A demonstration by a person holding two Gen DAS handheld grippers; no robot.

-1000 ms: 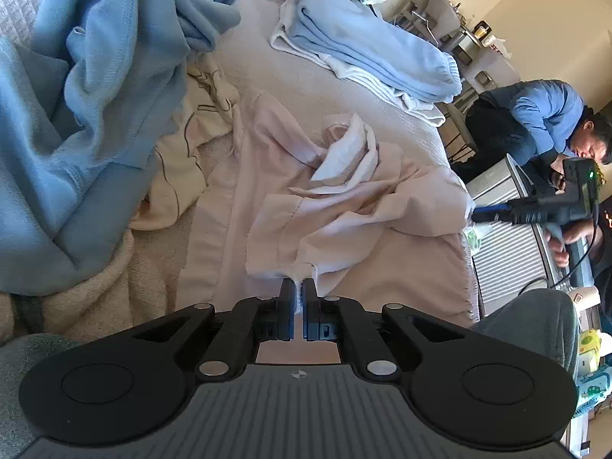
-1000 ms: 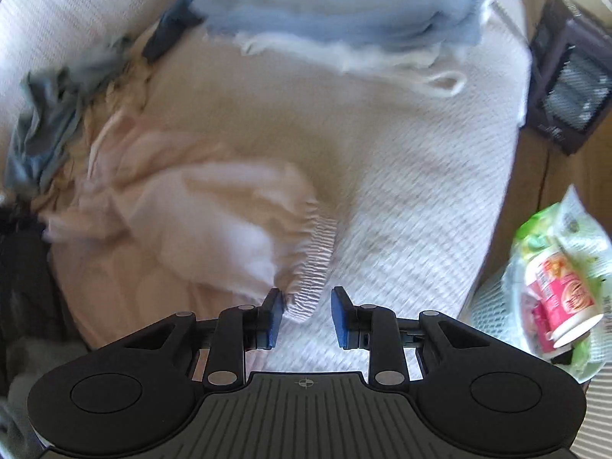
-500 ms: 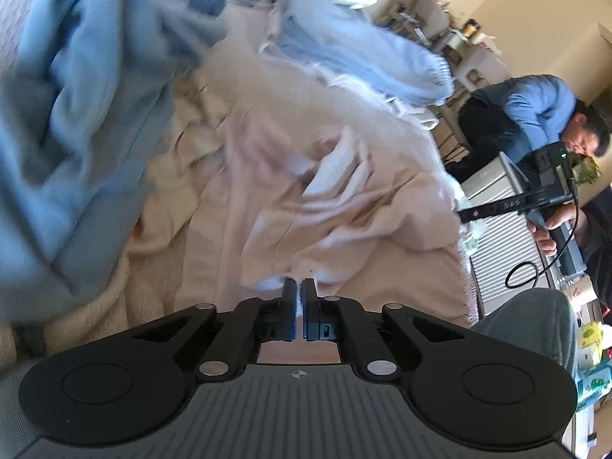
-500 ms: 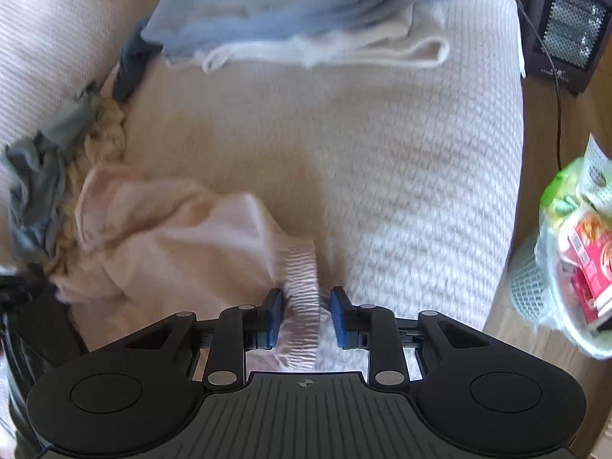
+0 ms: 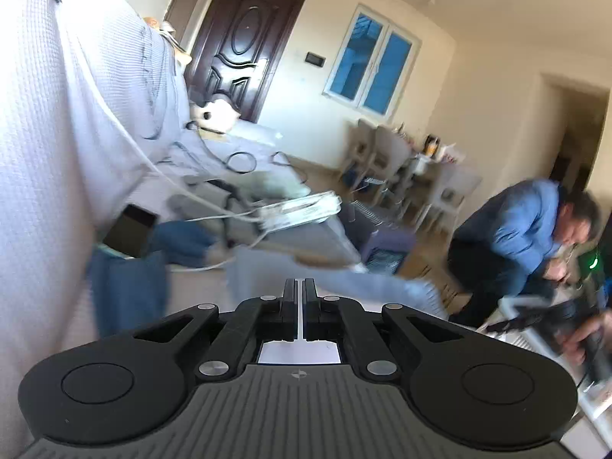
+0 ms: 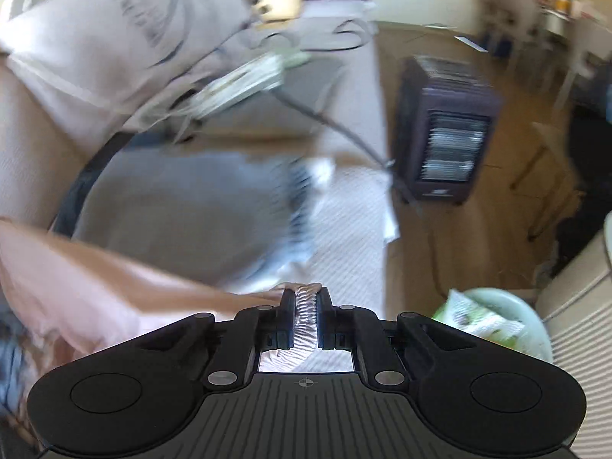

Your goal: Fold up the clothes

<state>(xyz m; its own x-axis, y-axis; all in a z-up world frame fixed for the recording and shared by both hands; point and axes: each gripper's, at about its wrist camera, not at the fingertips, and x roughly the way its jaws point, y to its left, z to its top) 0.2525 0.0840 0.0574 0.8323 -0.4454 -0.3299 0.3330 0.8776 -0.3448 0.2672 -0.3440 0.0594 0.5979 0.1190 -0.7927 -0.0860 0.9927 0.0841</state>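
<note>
My right gripper (image 6: 305,294) has the ribbed cuff (image 6: 305,315) of the pink garment (image 6: 76,287) between its closing jaws, and the pads press on it. The pink cloth stretches away to the left, lifted off the white-covered sofa (image 6: 344,229). My left gripper (image 5: 299,287) is shut, with a thin pale sliver of cloth in the slit between its fingers; the rest of the garment is hidden below it. It points across the room, over a folded light-blue stack (image 5: 344,283). That stack (image 6: 183,206) lies blurred ahead of the right gripper.
A white power strip (image 5: 302,210) with cables lies on the sofa. A dark heater (image 6: 443,137) stands on the wooden floor to the right, and a pale bin (image 6: 493,325) of packets sits near it. A person in blue (image 5: 512,229) crouches at the right.
Both grippers rose and tilted up, lifting the pink garment off the sofa. The right gripper's jaws closed onto the ribbed cuff. The left view swung from the clothes to the room.
</note>
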